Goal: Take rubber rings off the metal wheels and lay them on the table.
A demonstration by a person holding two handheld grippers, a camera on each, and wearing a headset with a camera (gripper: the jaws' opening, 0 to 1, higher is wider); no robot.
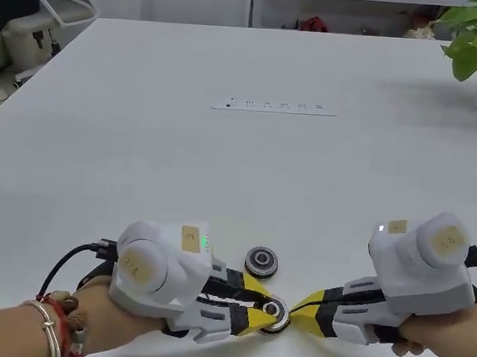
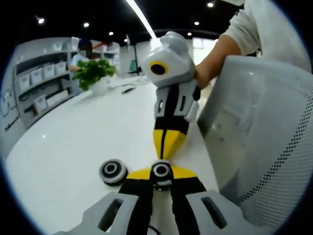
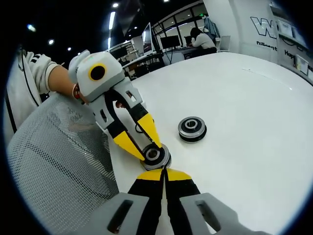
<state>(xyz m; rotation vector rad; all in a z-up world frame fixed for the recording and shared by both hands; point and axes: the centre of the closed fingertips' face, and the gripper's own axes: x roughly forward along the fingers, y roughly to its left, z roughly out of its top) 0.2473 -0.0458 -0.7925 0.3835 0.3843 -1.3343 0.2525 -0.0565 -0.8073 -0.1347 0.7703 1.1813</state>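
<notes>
Metal wheel (image 3: 155, 156) gripped at the desk (image 1: 223, 161) edge.
It is clamped by the left gripper (image 2: 161, 176); its rim is touched by the right gripper (image 3: 164, 175), jaws pressed together. A second wheel (image 1: 261, 261) is seen just beside.

Bright, even overhead light washes the white tabletop (image 1: 143, 156), leaving only soft, faint shadows. The head view is sharp. Both gripper views bow strongly toward their edges, where ceiling light strips (image 2: 142, 18) glare against darkness.
</notes>
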